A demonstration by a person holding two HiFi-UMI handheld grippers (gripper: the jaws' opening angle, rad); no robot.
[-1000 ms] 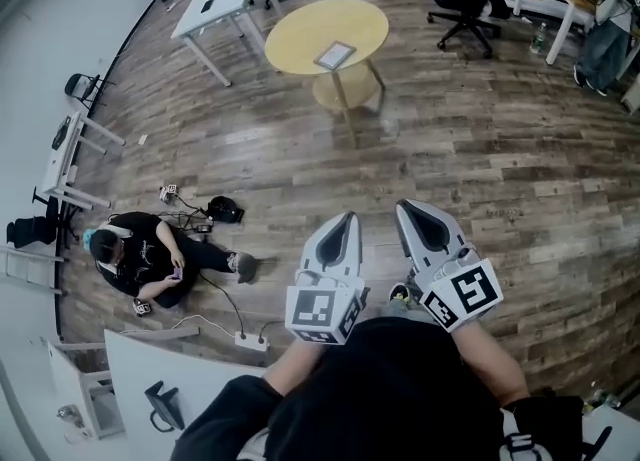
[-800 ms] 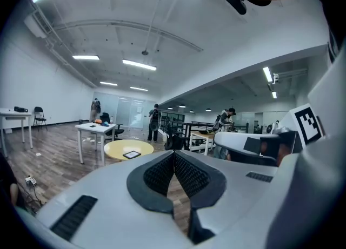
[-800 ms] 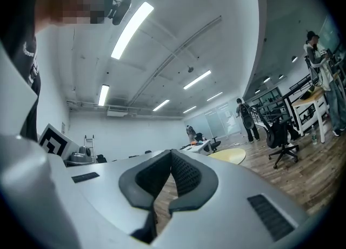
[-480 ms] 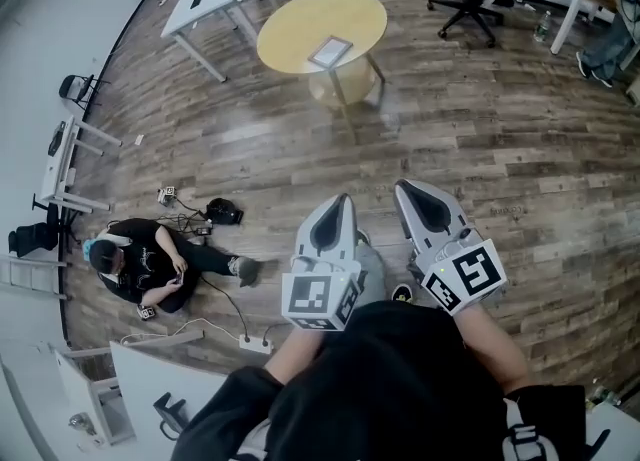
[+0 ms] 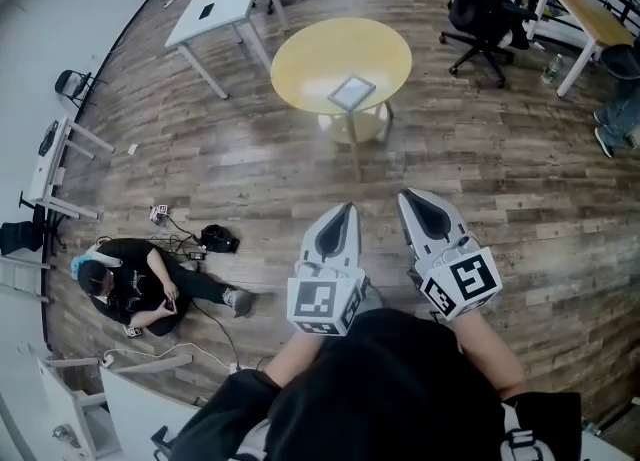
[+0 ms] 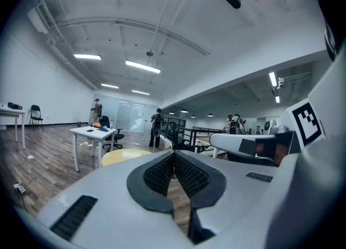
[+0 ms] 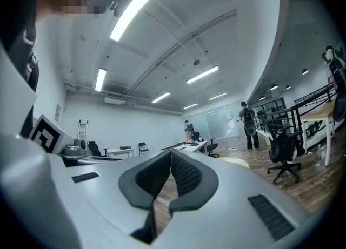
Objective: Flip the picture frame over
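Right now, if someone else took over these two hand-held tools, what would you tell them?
Left tool: shut, empty.
Right tool: shut, empty.
Picture frame: lies flat on the round yellow table ahead, well clear of both tools.
Done: nothing; the frame is untouched.
Left to do: get to the table, grip the frame, flip it over.

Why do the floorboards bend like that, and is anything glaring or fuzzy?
Head view: wide lens bows the floor, with pale sheen beside the round table. Left gripper view: dark rounded corners. Right gripper view: ceiling strip light burns white.
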